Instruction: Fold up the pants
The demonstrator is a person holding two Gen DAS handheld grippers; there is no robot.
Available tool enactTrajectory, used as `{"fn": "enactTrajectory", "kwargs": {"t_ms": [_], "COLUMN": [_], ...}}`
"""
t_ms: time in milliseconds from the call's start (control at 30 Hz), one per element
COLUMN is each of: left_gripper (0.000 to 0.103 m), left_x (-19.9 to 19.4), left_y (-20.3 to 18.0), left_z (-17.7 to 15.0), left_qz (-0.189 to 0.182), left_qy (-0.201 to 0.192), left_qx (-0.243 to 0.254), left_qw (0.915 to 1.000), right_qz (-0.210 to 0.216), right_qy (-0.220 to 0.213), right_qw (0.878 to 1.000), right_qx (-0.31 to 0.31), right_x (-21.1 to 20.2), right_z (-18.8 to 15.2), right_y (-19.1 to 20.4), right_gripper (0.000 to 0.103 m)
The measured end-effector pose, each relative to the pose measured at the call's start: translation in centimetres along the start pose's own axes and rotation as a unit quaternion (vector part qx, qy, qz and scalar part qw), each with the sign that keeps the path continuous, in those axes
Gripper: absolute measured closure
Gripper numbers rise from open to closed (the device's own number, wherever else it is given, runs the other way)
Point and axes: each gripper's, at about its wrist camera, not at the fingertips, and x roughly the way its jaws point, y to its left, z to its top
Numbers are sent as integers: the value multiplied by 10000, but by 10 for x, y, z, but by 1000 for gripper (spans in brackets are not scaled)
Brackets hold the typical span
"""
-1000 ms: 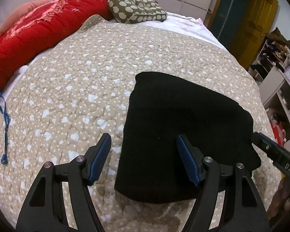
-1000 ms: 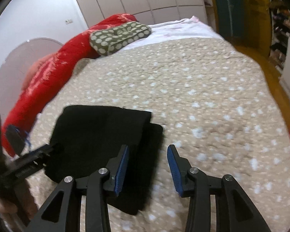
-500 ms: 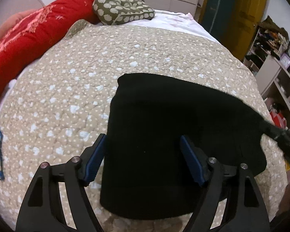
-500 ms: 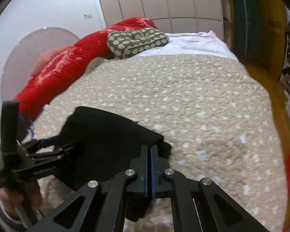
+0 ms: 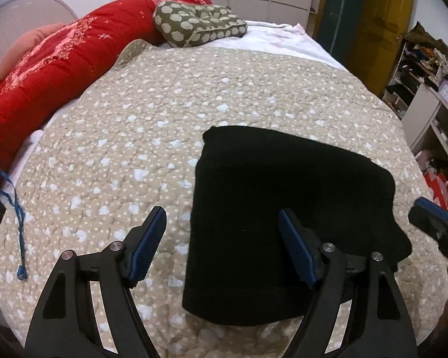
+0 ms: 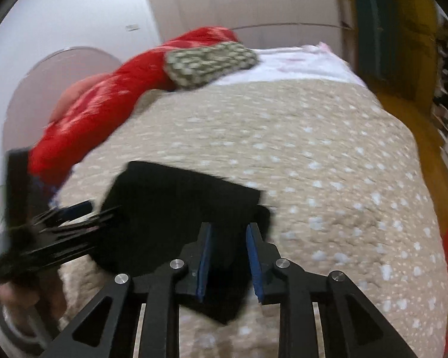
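Observation:
The black pants (image 5: pixel 283 191) lie folded into a flat rectangle on the beige quilt (image 5: pixel 170 113). My left gripper (image 5: pixel 222 238) is open and empty, held above the pants' near left edge. My right gripper (image 6: pixel 228 250) is part open with nothing clamped, its blue pads over the pants' near right corner (image 6: pixel 176 208). This view is motion-blurred. The right gripper also shows at the right edge of the left wrist view (image 5: pixel 433 220), and the left gripper at the left of the right wrist view (image 6: pixel 59 226).
A red comforter (image 5: pixel 53 65) lies along the bed's left side. A green dotted cushion (image 5: pixel 197 24) sits at the head. A blue cord (image 5: pixel 18 217) hangs at the left edge. Shelves (image 5: pixel 427 89) and a yellow door (image 5: pixel 373 21) stand to the right.
My right gripper shut half a second ago and has now opened partway while moving over the pants. My left gripper pulled back a little and stayed open.

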Motion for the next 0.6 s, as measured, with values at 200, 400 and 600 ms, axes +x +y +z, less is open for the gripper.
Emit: {"fn": "enactTrajectory", "kwargs": {"t_ms": [200,400,600], "left_gripper": [25,25,25], "left_x": [6,8,-4], "left_y": [-4,-6,9], "left_z": [-4,-4,1], "left_qz": [-16,-84,-307], "left_qy": [6,40,16], "left_qx": [-23,-14,-285], "left_qw": [10000,10000,9991], "right_qz": [-89,22,238], "right_qy": [247,338,77], "right_qw": [9993,9994,9977], "right_qx": [-260,-114,627], "right_x": [21,28,13], "right_z": [-12,-29,-16], "right_y": [20,9,-19], "right_gripper": [80,80,52]}}
